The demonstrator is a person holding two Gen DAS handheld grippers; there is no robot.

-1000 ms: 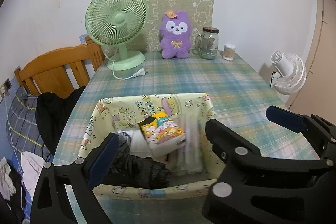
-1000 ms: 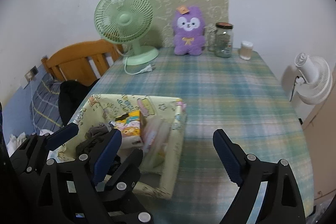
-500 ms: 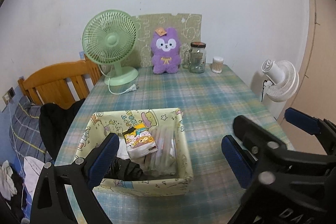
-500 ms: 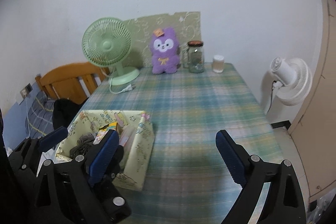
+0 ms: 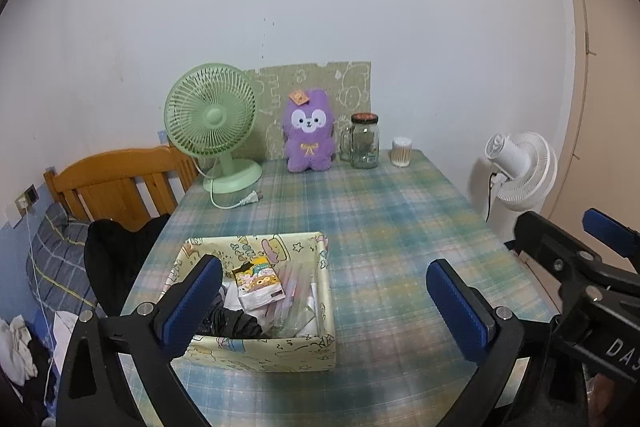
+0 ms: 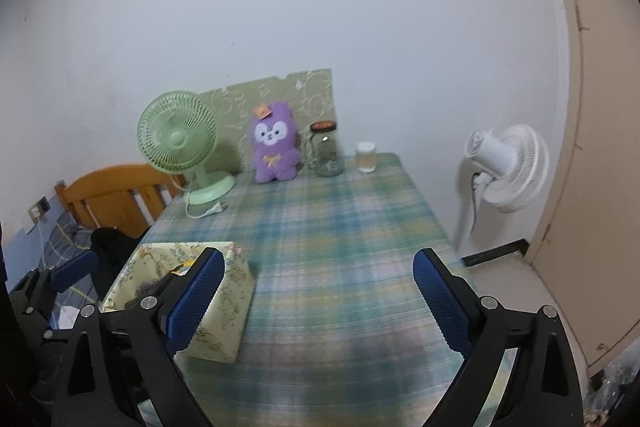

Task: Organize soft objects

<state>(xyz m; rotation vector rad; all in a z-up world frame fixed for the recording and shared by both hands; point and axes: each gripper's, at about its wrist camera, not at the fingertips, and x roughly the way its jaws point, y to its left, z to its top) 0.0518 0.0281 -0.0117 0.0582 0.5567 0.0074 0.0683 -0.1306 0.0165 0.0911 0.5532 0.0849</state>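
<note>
A yellow cartoon-print fabric box (image 5: 260,351) sits on the plaid table (image 5: 380,227) near its front left. It holds a cartoon-print pack (image 5: 260,281), a dark cloth (image 5: 232,321) and clear packets (image 5: 298,291). A purple plush (image 5: 309,137) stands upright at the table's far edge. My left gripper (image 5: 323,265) hovers open above and behind the box with nothing between its fingers. My right gripper (image 6: 318,255) hangs to the right of the box (image 6: 224,311), its jaws opening and empty. The plush (image 6: 275,147) is far ahead of both.
A green desk fan (image 5: 212,119) with a loose plug, a glass jar (image 5: 365,141) and a cotton-swab pot (image 5: 401,151) line the far edge. A white fan (image 5: 520,167) stands off the table's right side. A wooden headboard (image 5: 116,179) and dark clothing (image 5: 116,251) lie left.
Both grippers have drawn back and risen away from the box, which now looks smaller and lower in both views. The box's contents have not moved.
</note>
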